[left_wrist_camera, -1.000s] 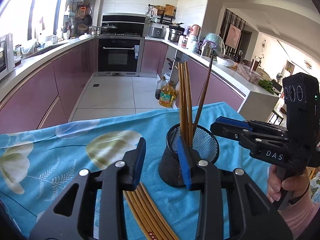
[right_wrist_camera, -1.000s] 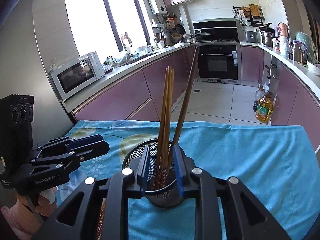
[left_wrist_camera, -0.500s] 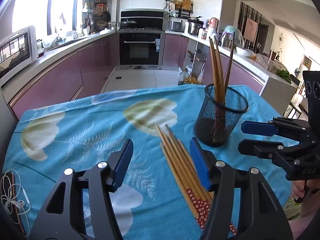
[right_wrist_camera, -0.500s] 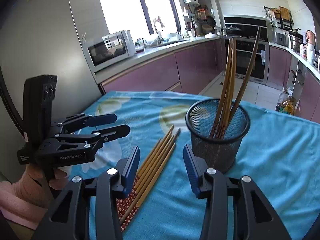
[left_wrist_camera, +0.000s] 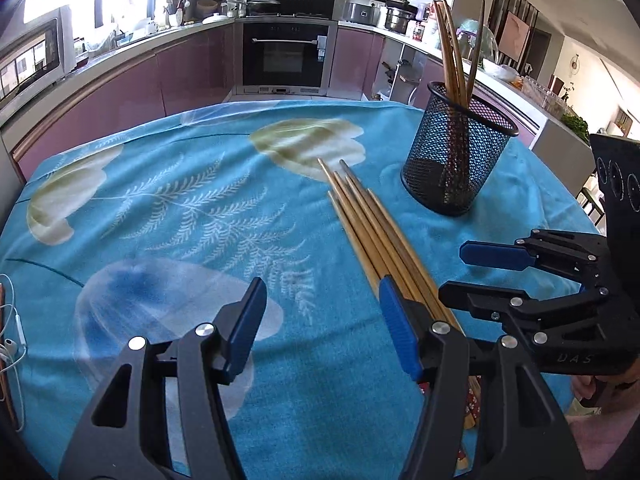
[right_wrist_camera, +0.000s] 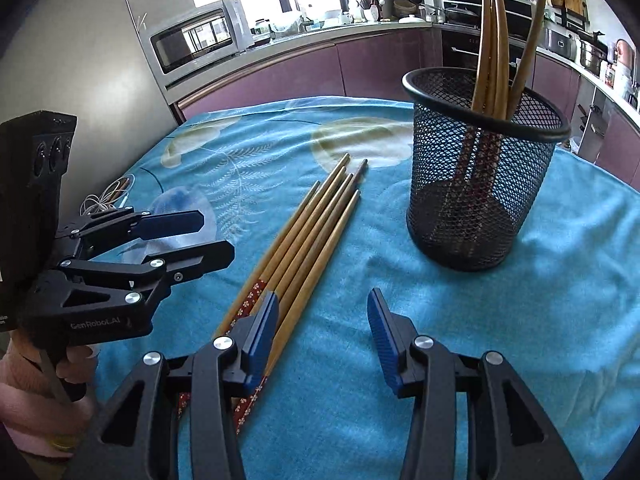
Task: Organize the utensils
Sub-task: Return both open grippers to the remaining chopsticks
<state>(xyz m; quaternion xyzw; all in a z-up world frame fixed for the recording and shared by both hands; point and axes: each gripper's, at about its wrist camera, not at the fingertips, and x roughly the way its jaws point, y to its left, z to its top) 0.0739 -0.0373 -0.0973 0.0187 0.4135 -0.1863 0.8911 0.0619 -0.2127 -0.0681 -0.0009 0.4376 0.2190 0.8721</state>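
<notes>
Blue cloth (left_wrist_camera: 168, 216), printed with pale leaves, covers the table. At its far left edge I see a tangle of white cable (left_wrist_camera: 12, 350). My left gripper (left_wrist_camera: 322, 326) hangs released over the cloth, nothing between its blue pads; its jaws have just been opening. Its right finger sits just over the near ends of the loose chopsticks (left_wrist_camera: 372, 224), a bundle of wooden sticks lying flat, side by side, tips pointing away from me. Next, my right gripper (right_wrist_camera: 322, 338), jaws also just opened and holding nothing, its left finger (right_wrist_camera: 262, 330) over the patterned red ends of that bundle. Farther right and back stands the black mesh holder (right_wrist_camera: 476, 184), upright, near the bundle's tips, with several chopsticks leaning inside.
</notes>
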